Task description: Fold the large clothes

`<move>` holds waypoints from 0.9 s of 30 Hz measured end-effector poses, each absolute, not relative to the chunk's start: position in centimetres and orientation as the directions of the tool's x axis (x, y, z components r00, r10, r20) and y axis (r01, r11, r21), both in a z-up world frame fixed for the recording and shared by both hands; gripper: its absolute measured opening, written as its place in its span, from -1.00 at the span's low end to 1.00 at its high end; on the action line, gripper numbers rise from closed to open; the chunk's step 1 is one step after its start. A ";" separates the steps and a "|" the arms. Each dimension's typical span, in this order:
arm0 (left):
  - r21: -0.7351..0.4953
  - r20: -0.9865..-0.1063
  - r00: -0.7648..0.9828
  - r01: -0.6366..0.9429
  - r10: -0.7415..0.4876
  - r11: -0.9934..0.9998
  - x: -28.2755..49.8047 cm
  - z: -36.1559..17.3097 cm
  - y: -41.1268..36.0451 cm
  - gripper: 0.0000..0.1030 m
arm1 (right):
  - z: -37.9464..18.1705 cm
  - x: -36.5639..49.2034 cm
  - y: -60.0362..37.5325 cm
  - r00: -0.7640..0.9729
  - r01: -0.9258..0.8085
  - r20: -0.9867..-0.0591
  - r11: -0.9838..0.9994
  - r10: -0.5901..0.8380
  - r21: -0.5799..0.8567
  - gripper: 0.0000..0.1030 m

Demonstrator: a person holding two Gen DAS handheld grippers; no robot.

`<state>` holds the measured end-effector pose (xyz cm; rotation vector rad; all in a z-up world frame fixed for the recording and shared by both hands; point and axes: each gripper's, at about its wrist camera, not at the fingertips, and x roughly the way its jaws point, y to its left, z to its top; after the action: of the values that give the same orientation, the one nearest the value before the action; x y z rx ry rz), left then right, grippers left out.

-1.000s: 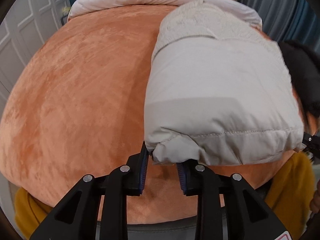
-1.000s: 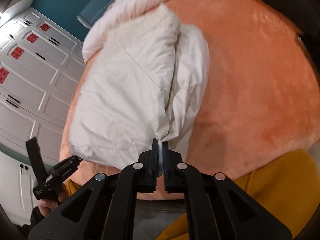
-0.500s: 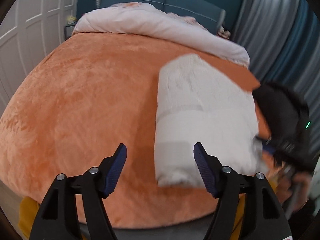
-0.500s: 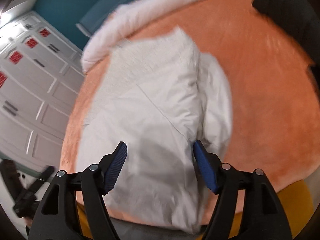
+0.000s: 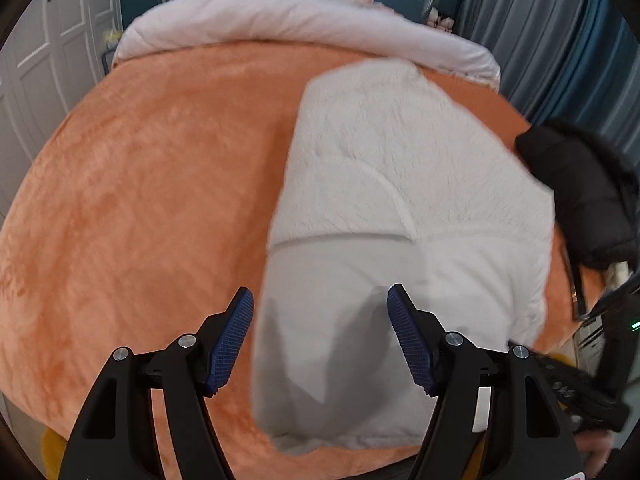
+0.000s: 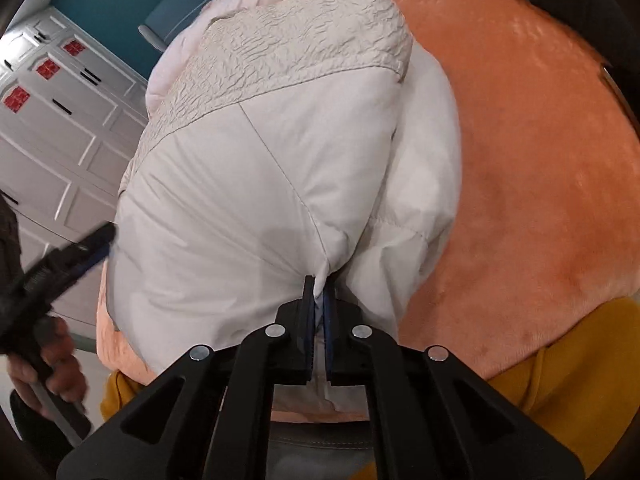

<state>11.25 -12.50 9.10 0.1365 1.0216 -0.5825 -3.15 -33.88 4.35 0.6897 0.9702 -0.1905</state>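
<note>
A folded off-white padded jacket [image 5: 384, 240] with a fleecy upper part lies on the orange bed cover [image 5: 140, 200]. My left gripper [image 5: 320, 340] is open and held above the jacket's near end, holding nothing. In the right wrist view the same jacket [image 6: 256, 184] fills the middle. My right gripper [image 6: 317, 292] is shut on the jacket's near corner, with white fabric pinched between the pads. The left gripper [image 6: 60, 264] also shows, blurred, at the left edge of the right wrist view.
A black garment [image 5: 580, 192] lies on the bed's right side, beside the jacket. A rolled pale quilt [image 5: 300, 24] lies across the head of the bed. White wardrobe doors [image 6: 52, 128] stand to the left. Blue curtains [image 5: 560, 40] hang at the right.
One second ago the left gripper was at the jacket's near edge; it opened and rose above the jacket. The right gripper let go half a second ago and has shut again on the near corner.
</note>
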 end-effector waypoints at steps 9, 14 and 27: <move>-0.270 -0.791 0.373 0.499 -0.485 0.824 14.6 11.3 -11.9 0.56 | 10.4 -4.8 -37.3 0.671 0.476 -0.739 0.726 0.066 0.497 0.29; -0.350 -0.823 0.258 0.472 -0.507 0.809 18.0 9.0 -13.7 0.66 | 6.3 -1.8 -39.2 0.587 0.526 -0.792 0.663 0.169 0.532 0.40; -0.581 -0.721 0.173 0.378 -0.672 0.721 20.4 5.0 -12.4 0.65 | 1.9 3.6 -39.5 0.630 0.437 -0.691 0.573 0.355 0.693 0.44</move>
<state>20.38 -12.41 4.96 -0.2957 1.1799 -0.7601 3.58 -39.53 1.94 0.9983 0.9291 -0.0568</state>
